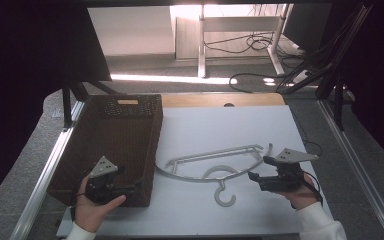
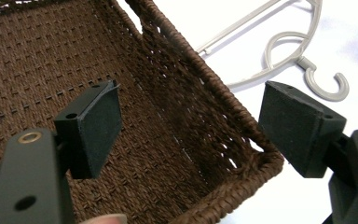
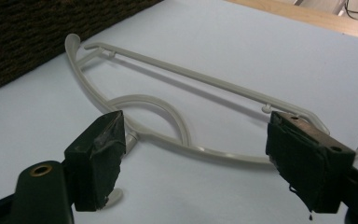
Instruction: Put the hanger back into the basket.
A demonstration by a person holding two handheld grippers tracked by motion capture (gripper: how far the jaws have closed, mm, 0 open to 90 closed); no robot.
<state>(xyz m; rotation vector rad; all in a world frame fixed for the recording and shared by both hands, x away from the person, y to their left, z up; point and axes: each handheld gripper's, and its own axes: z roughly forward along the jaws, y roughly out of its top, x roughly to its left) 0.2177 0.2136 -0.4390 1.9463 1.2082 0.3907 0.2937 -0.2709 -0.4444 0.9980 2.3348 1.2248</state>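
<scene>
Left hand-held gripper [image 2: 186, 130] hangs over the near right corner of the brown wicker basket [image 1: 130, 125], jaws spread wide, nothing between them; right hand-held gripper [image 3: 196, 158] is released too, jaws apart just above the pale plastic hanger [image 1: 215, 167]; the hanger lies flat on the white bench [image 1: 260, 125] beside the basket, hook toward the person.

dark brown woven basket [image 1: 111, 131], pale grey hanger [image 1: 215, 167], white table [image 1: 230, 125].
</scene>
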